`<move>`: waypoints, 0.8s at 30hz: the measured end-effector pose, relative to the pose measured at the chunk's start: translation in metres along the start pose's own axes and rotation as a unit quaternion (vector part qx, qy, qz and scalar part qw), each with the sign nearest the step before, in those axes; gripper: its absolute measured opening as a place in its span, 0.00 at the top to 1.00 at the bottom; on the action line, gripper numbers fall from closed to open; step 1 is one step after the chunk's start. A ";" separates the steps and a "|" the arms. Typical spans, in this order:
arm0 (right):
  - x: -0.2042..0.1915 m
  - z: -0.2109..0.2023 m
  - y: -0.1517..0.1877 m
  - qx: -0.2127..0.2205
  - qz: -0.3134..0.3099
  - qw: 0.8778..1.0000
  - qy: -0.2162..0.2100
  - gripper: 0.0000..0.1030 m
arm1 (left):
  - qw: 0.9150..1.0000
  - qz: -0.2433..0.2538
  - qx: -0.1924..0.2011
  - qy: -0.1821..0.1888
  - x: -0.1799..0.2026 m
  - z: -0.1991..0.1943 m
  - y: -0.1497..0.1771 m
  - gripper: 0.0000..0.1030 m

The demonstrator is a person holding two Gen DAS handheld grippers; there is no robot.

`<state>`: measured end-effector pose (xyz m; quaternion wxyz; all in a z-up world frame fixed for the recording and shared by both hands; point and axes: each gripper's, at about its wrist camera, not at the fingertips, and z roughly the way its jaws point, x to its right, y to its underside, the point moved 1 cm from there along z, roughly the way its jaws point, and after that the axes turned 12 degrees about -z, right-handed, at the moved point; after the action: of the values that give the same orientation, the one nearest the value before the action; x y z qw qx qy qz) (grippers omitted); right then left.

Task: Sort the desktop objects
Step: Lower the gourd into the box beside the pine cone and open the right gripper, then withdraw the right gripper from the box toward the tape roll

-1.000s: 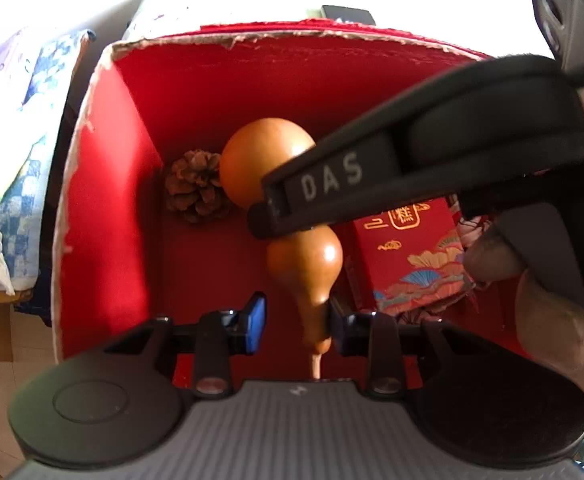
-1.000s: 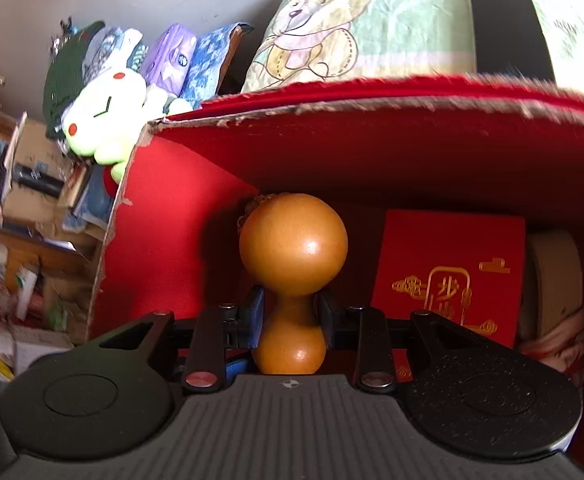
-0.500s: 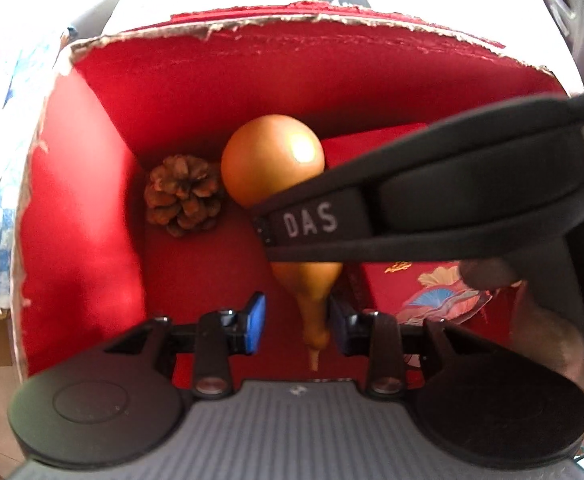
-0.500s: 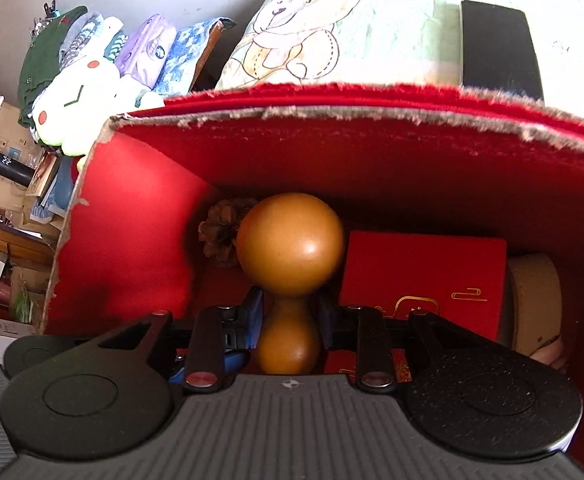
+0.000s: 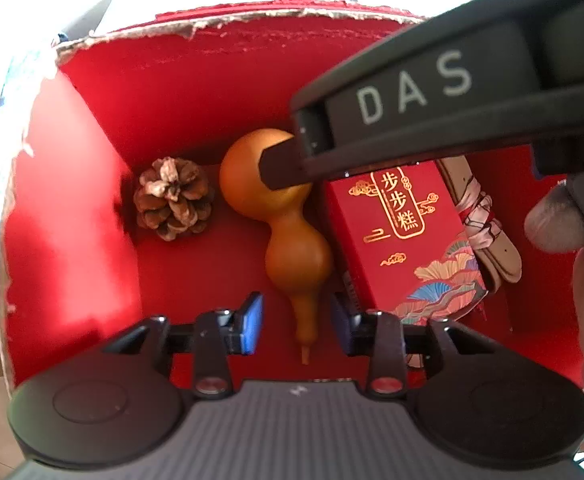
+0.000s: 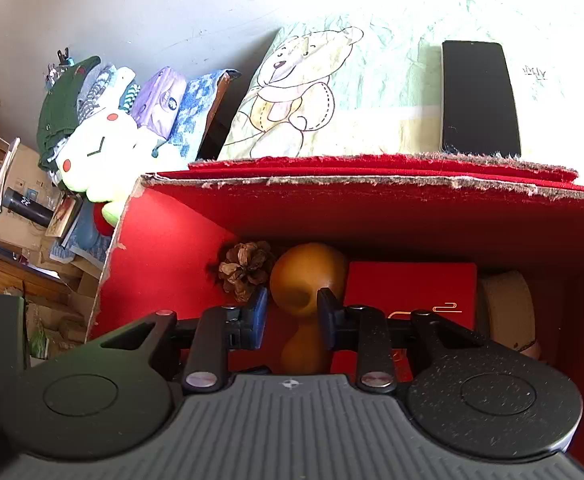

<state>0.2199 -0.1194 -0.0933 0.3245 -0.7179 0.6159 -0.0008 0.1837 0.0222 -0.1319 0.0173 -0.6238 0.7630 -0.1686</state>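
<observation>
My left claw [image 5: 296, 322] and right claw [image 6: 292, 316] both stand released, fingers spread clear of the gourd [image 5: 287, 236]. It lies on the red box [image 5: 71, 200] floor, between the pine cone [image 5: 173, 198] and the red packet [image 5: 404, 236].

Cluttered home bedroom, bear-print bedding [image 6: 312, 92], plush toy [image 6: 99, 152], folded clothes [image 6: 67, 108], cardboard boxes [image 6: 19, 208]

The left claw [image 5: 298, 322] points downward with its blue-padded fingers [image 5: 251, 322] spread apart, gripping nothing. The right claw [image 6: 292, 312] also stands with its fingers apart and nothing clamped; in the left wrist view its black body crosses the upper right. A fingertip [image 5: 554, 224] of the person's right hand shows beside it.
</observation>
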 end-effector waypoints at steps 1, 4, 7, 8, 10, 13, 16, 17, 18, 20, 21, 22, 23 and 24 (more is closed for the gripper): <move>0.001 0.001 0.000 0.000 0.002 1.000 -0.007 0.71 | 1.000 -0.001 0.001 0.000 0.000 -0.001 0.000 0.57; -0.001 0.006 0.000 -0.010 0.003 1.000 -0.006 0.71 | 1.000 0.003 0.006 -0.010 0.004 -0.003 0.000 0.57; 0.000 0.011 0.004 -0.018 0.006 1.000 0.003 0.71 | 1.000 0.006 0.018 -0.019 0.007 -0.009 0.001 0.56; 0.000 0.011 0.004 -0.020 0.004 1.000 0.015 0.71 | 1.000 0.003 0.022 -0.020 0.007 -0.011 0.001 0.56; 0.002 0.010 0.005 -0.018 0.000 0.999 0.028 0.72 | 0.999 -0.001 0.031 -0.023 0.008 -0.018 0.000 0.56; 0.007 0.005 0.005 -0.008 0.014 1.000 0.022 0.72 | 0.998 0.002 0.053 -0.041 0.011 -0.029 -0.001 0.56; 0.008 -0.002 0.005 0.002 0.018 1.000 0.013 0.72 | 0.996 0.002 0.066 -0.059 0.011 -0.036 -0.004 0.56; 0.008 -0.004 0.006 0.004 0.021 1.000 0.009 0.71 | 0.996 0.000 0.068 -0.063 0.009 -0.036 -0.011 0.56; 0.007 -0.005 0.006 0.005 0.022 1.000 0.008 0.71 | 0.996 -0.001 0.069 -0.064 0.013 -0.040 -0.004 0.56; 0.007 -0.005 0.008 0.002 0.023 1.000 0.013 0.71 | 0.995 -0.004 0.073 -0.067 0.014 -0.043 -0.001 0.56; 0.007 -0.005 0.009 0.000 0.027 0.999 0.019 0.71 | 0.995 -0.006 0.073 -0.069 0.011 -0.045 -0.003 0.56; 0.008 -0.006 0.010 0.001 0.030 0.999 0.022 0.71 | 0.995 -0.008 0.073 -0.072 0.011 -0.045 -0.002 0.56; 0.009 -0.008 0.011 0.004 0.032 0.999 0.024 0.71 | 0.994 -0.009 0.074 -0.074 0.011 -0.045 0.000 0.56; 0.009 -0.011 0.013 0.008 0.033 0.999 0.026 0.71 | 0.994 -0.011 0.075 -0.076 0.012 -0.046 0.002 0.56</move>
<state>0.2062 -0.1331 -0.0938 0.3137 -0.6945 0.6474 -0.0141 0.1684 0.0220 -0.0868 0.1203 -0.6404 0.7375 -0.1775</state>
